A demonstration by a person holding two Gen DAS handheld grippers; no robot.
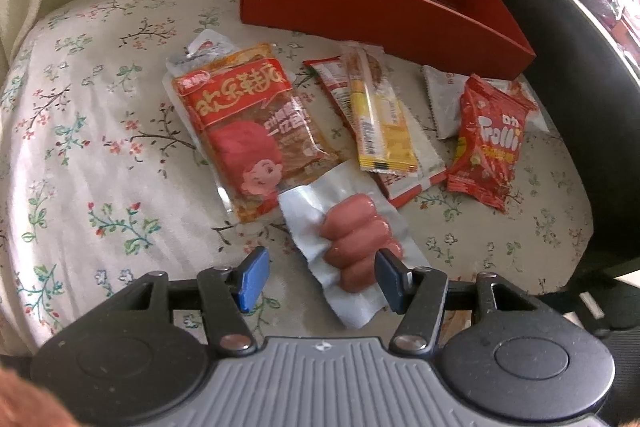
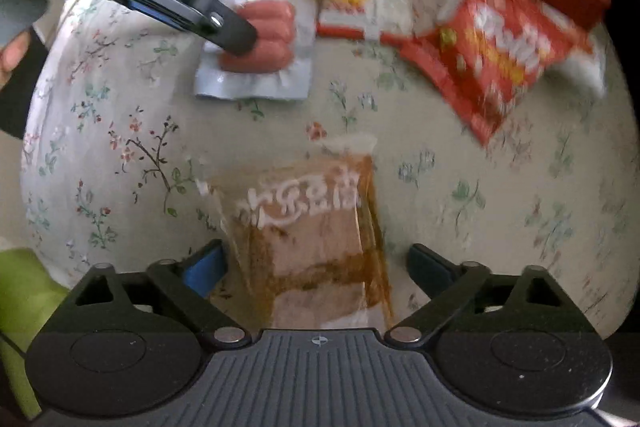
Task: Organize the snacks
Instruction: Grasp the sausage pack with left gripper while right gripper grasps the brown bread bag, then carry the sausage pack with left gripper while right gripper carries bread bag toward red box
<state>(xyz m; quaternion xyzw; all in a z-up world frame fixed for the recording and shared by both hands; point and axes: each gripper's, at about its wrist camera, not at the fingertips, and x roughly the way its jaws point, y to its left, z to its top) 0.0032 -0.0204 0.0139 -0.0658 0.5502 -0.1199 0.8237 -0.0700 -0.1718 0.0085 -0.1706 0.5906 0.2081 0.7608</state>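
The clear vacuum-sealed pouch of pink sausages [image 1: 356,247], lying on the floral-clothed surface [image 1: 92,155] between the wide left claw [image 1: 320,279], looks slick and lumpy, best pinched across its firm middle; in the right view, the right claw [image 2: 316,269] gapes around a soft translucent brown snack packet [image 2: 316,227].

Open left tongs [image 1: 320,279] straddle the sausage pack [image 1: 352,247] on the floral cloth [image 1: 100,147].
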